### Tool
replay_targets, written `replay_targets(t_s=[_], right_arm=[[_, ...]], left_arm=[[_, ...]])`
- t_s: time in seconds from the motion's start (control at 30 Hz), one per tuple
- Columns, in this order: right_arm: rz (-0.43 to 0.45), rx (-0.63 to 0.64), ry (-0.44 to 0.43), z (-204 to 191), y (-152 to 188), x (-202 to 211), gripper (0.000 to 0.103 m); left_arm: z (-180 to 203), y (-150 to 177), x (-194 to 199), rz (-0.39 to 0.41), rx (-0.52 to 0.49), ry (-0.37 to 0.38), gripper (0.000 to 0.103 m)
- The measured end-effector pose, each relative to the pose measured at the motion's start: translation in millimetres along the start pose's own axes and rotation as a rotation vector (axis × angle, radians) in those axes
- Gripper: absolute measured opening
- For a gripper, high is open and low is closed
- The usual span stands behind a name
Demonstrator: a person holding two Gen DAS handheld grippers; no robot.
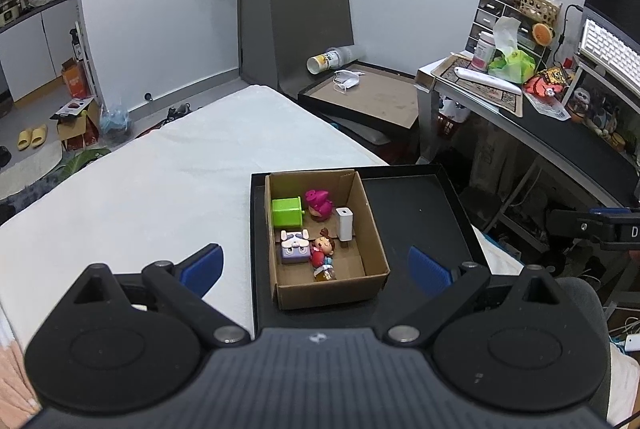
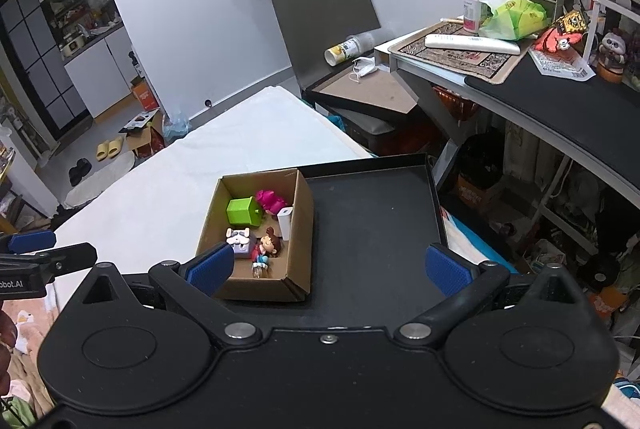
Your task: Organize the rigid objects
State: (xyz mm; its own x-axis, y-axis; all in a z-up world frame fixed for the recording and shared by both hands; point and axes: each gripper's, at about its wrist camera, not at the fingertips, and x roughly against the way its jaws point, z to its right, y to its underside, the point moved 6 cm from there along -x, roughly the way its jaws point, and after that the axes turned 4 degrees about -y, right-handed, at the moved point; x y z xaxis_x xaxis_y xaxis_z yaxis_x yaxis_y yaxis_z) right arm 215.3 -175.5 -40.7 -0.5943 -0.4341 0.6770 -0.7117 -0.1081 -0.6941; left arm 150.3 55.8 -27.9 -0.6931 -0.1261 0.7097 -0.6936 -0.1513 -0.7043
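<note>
A brown cardboard box (image 1: 376,225) (image 2: 300,229) sits at the left of a black tray (image 1: 416,213) (image 2: 372,213). Inside lie a green block (image 1: 286,211) (image 2: 242,209), a magenta figure (image 1: 318,203) (image 2: 269,200), a white charger (image 1: 344,223) (image 2: 286,221), a purple-white cube toy (image 1: 294,247) (image 2: 240,240) and a doll with brown hair (image 1: 323,253) (image 2: 266,249). My left gripper (image 1: 316,269) is open and empty, above the box's near side. My right gripper (image 2: 330,267) is open and empty, above the tray's near edge beside the box.
The tray rests on a white bed (image 1: 168,181) (image 2: 224,157). A grey chair (image 1: 312,29) with a flat box (image 1: 360,97) stands behind. A cluttered desk (image 1: 540,117) (image 2: 560,109) is at the right. The other gripper shows at each view's edge (image 1: 600,225) (image 2: 36,257).
</note>
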Motion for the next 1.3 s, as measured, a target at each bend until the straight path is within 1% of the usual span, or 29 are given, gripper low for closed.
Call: replay_targets(t_s=[0.1,0.53,1.1,1.3], right_arm=[[0.007,-0.003,-0.014,-1,1,3,0.103],[0.023,0.01,-0.019,-5,3,15,0.103],[0.003,0.016,0.01,-7,14,17,0.103],[0.009,0.014,0.021,-6,15,19,0.103]], left_arm=[[0,1,2,0.002,-0.002,-0.005,0.098],[1,5,14,0.024,-0.003,-0.006,0.098],[0,8,21,0.029,-0.007,0.001,0.098],[3,6,21,0.03,-0.006,0.009,0.098]])
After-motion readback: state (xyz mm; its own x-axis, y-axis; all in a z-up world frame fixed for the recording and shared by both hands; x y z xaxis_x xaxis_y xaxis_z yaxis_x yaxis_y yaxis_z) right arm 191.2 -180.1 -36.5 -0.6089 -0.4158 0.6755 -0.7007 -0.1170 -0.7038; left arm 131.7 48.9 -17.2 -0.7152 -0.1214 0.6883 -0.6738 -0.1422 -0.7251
